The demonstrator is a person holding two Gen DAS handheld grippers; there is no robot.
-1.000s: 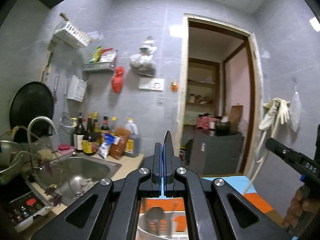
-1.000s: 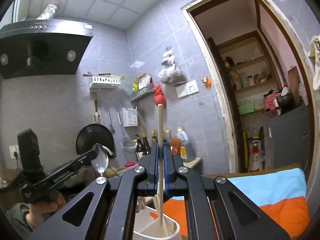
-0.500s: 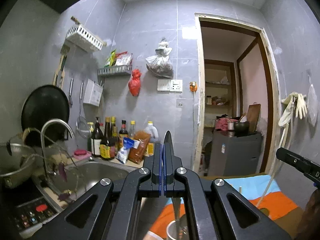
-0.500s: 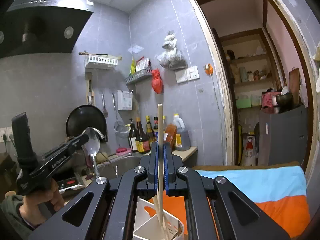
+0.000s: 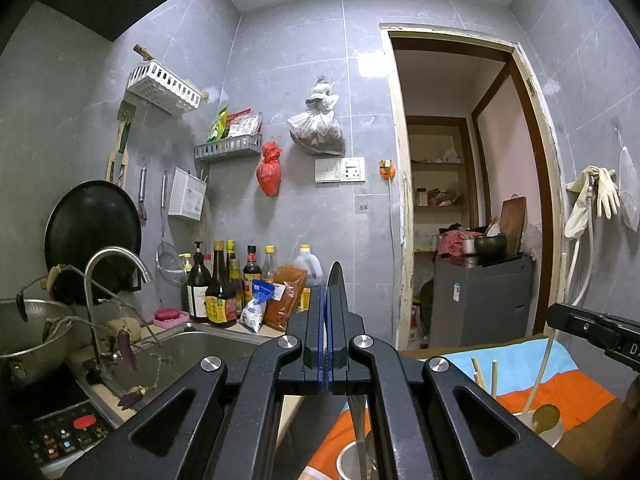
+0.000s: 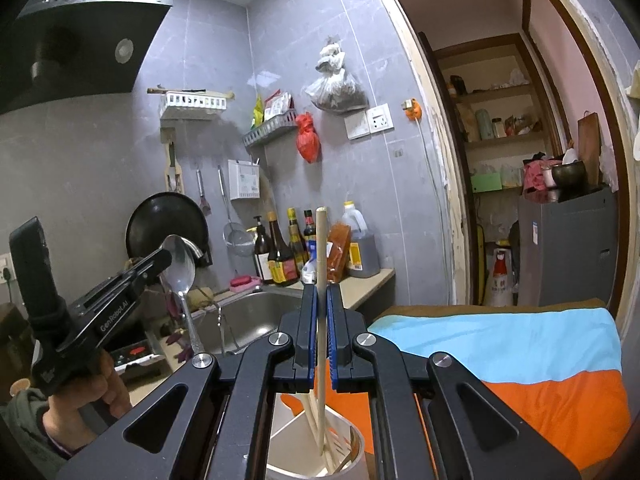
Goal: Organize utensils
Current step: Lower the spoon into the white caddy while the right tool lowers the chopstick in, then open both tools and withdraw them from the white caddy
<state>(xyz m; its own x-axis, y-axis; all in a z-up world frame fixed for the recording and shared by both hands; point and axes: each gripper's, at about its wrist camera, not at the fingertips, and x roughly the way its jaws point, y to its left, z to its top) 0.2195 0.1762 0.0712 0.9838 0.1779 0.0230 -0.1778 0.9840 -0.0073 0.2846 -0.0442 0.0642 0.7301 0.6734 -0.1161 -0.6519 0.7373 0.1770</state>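
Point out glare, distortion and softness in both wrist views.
Left wrist view: fisheye bows the door frame, glare patch on the tile beside it, dark corners, left claw near the lens looks soft. Right wrist view: range hood curves, spoon bowl reflects light, chopstick stays sharp.

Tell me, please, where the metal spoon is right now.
In the right wrist view, the metal spoon stands upright at left, clamped in the left gripper, in front of the sink.

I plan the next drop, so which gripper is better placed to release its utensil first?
Right, probably. The right gripper holds a chopstick that reaches into the white holder; the left gripper's spoon hangs over the metal cup, entry unclear.
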